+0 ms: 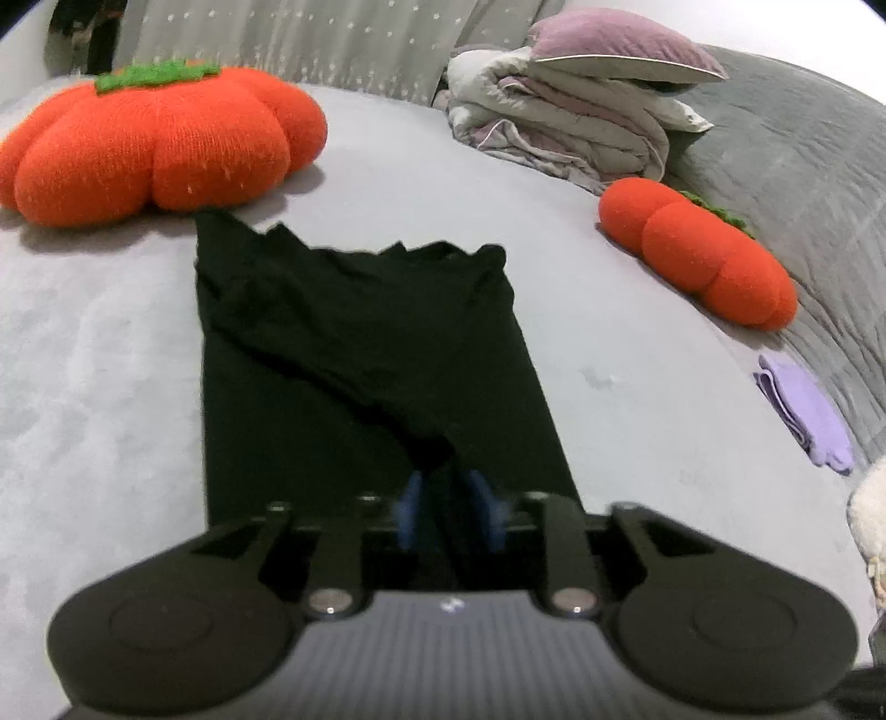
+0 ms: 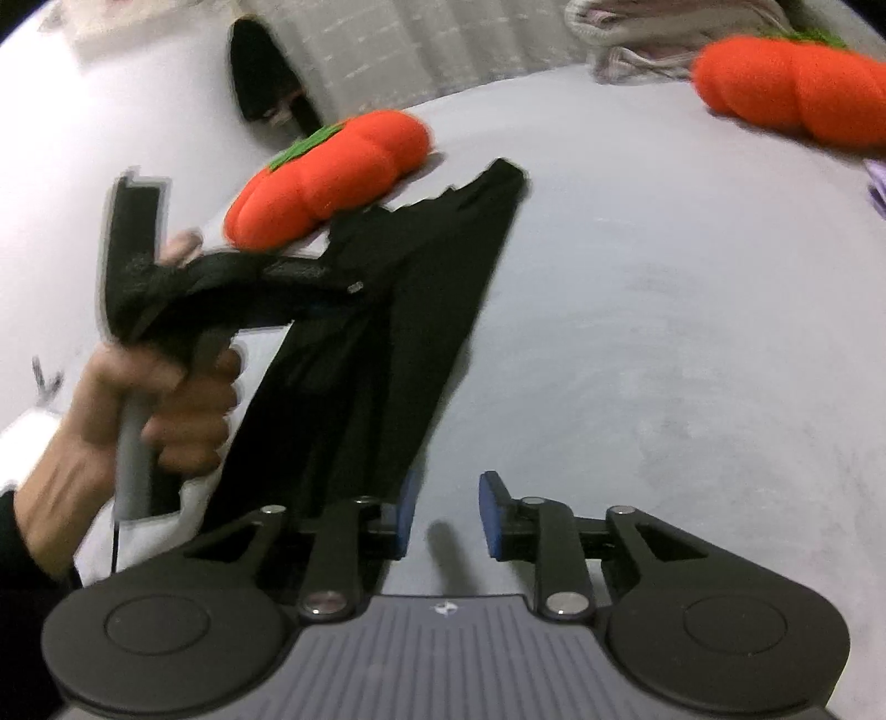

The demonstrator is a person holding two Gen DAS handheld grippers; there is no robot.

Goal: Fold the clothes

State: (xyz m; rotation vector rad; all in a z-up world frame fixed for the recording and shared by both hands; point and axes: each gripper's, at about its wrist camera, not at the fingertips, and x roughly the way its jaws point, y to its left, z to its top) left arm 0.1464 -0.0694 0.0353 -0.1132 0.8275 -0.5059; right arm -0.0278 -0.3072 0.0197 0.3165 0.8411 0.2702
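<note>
While black garment [image 1: 365,343] lies folded | right gripper [image 2: 446,512] parted, empty

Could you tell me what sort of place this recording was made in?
Most likely a bedroom, with the work done on a bed. A black garment lies on a wide grey bed cover, a heap of folded bedding carries a purple pillow, and pumpkin cushions sit around it.
</note>
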